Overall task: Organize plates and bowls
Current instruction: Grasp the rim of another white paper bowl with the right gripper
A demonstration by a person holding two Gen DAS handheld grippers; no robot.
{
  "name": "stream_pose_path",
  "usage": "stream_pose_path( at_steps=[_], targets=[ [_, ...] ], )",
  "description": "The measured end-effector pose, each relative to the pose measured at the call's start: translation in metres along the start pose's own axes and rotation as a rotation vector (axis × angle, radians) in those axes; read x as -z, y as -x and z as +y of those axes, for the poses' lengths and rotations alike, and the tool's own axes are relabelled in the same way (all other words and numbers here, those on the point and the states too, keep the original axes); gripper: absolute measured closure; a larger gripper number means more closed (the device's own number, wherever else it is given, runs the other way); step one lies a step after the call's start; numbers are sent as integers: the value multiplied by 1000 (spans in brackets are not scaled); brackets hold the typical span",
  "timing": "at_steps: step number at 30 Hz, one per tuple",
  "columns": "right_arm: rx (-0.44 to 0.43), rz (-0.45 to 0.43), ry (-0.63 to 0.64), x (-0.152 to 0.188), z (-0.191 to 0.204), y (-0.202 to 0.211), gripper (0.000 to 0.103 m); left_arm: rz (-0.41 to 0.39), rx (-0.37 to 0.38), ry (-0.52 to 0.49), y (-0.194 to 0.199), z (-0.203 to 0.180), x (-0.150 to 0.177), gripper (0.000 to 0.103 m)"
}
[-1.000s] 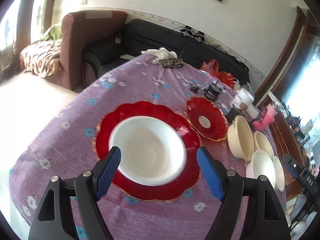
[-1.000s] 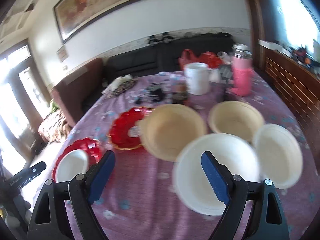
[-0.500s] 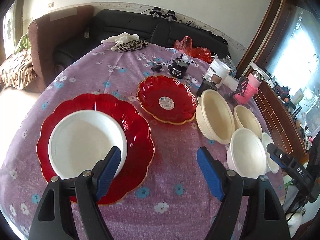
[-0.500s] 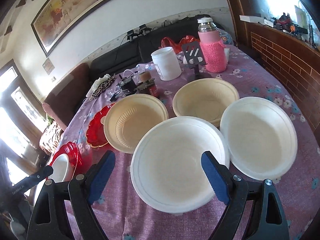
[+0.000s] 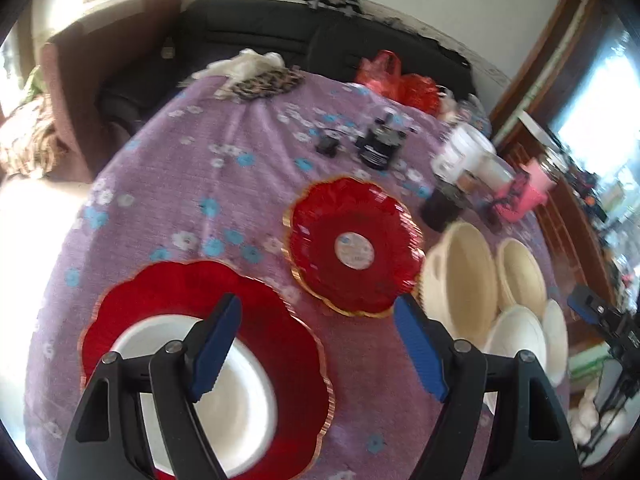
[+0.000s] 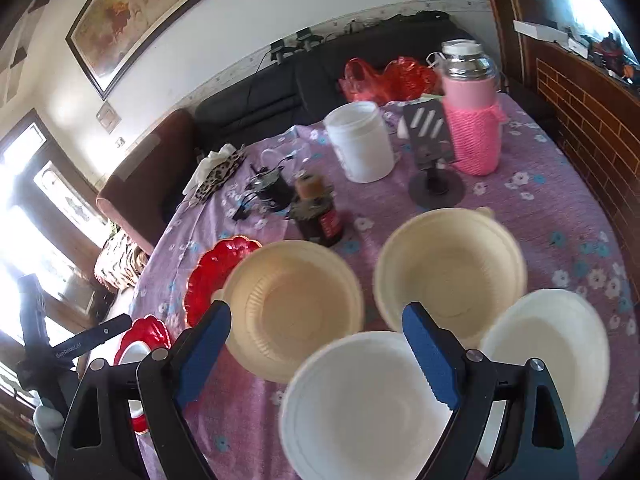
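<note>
Bright daylight, blown out at nine and two o'clock. Motion-blurred throughout, softest in left wrist view. Strong fisheye bending, dark corners.

The left gripper [image 5: 316, 346] hangs with blue-padded jaws wide apart and empty above a purple flowered tablecloth [image 5: 208, 168]. At seven o'clock a white round bowl [image 5: 240, 400] sits in a large red scalloped plate [image 5: 288, 344]. A smaller red scalloped plate [image 5: 352, 246] lies centre, cream ribbed bowls [image 5: 460, 276] at three o'clock.
</note>
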State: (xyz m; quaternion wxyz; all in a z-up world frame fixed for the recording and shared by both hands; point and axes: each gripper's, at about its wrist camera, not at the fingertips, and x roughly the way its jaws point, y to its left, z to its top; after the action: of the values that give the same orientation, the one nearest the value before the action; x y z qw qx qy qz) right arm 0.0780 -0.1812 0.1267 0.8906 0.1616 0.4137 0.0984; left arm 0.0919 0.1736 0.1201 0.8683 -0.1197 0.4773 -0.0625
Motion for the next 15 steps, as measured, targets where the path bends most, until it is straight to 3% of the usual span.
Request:
stream_pose_path(
  at_steps=[8, 15],
  targets=[
    [35, 16, -151, 52, -68, 21, 13, 47, 125, -36, -20, -42, 22, 25],
    [-48, 13, -212, 92, -78, 40, 13, 130, 198, -120, -43, -105, 66, 26]
  ],
)
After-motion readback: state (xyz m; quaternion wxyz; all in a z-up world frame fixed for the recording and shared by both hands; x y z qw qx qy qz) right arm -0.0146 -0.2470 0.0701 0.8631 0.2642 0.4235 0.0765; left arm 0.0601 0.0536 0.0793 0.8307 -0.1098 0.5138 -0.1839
